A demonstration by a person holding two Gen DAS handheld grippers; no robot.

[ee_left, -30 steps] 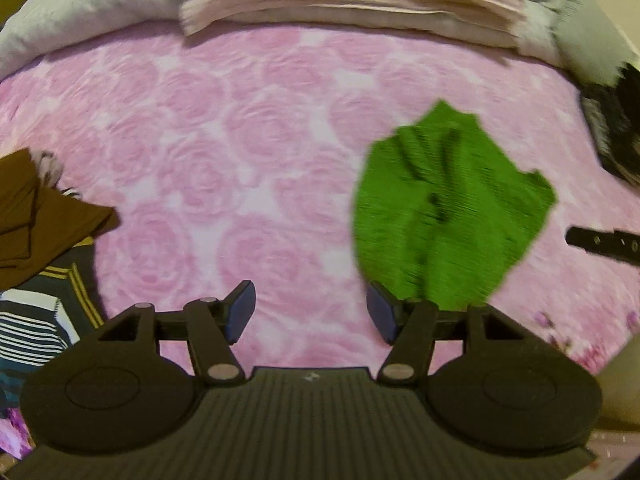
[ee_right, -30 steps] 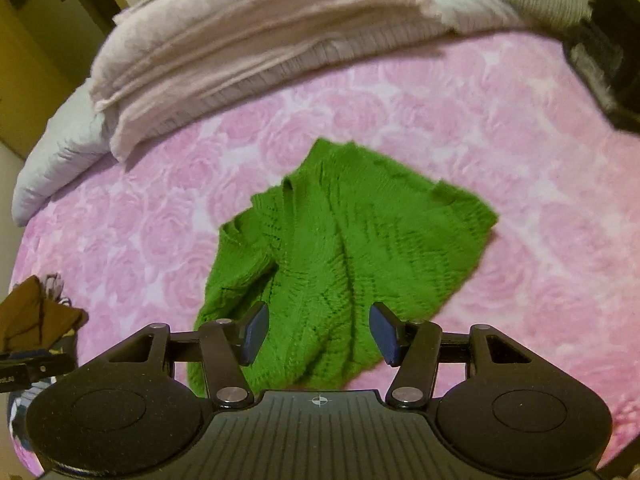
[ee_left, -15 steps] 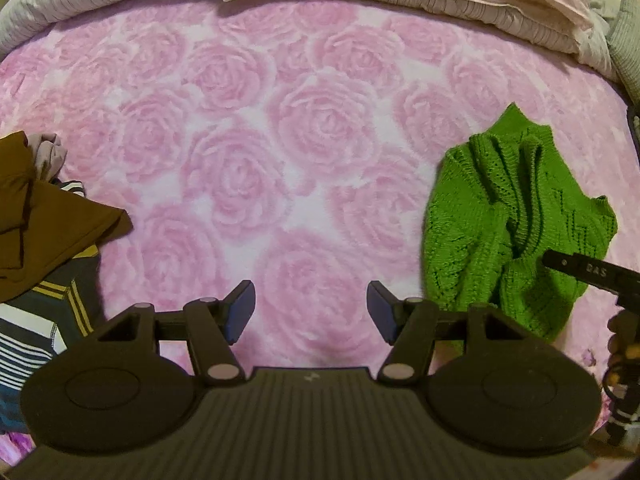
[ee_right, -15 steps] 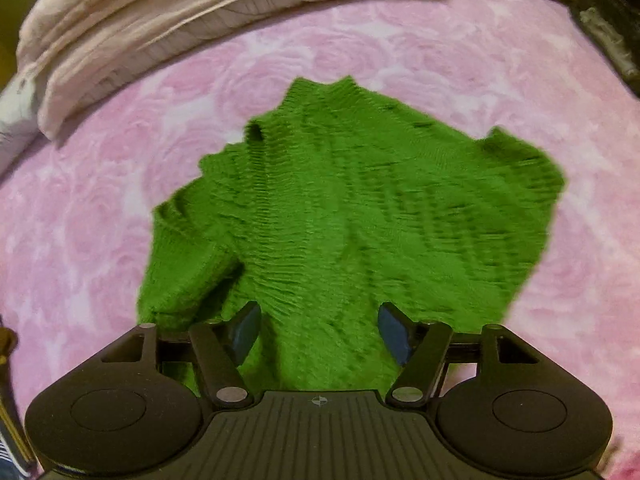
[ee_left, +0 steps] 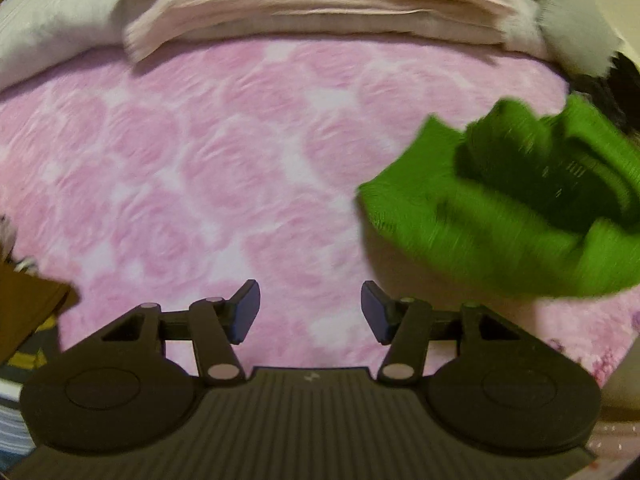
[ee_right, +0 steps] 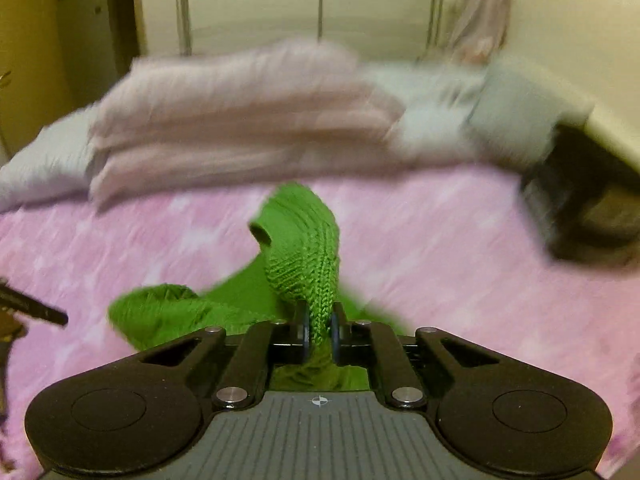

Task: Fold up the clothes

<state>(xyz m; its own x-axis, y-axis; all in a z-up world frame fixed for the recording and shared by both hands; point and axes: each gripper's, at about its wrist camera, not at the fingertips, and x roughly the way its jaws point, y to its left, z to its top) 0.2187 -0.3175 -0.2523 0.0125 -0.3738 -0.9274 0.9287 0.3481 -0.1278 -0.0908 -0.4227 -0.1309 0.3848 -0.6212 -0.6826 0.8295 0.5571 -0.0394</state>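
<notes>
Right tongs (ee_right: 319,330) pinch ribbed green knit (ee_right: 308,256).

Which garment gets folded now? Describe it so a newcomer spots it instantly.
Start at the pink rose-patterned bedspread below the stacked pale bedding. On its near side the right gripper is shut on a green knit sweater, part of it raised. It is the only bright green, chunky-knit piece; other clothes are brown or striped.

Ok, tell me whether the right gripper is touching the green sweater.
Touching. The right wrist view shows the right gripper with its jaws shut on a fold of the green sweater, knit pinched between the pads.
</notes>
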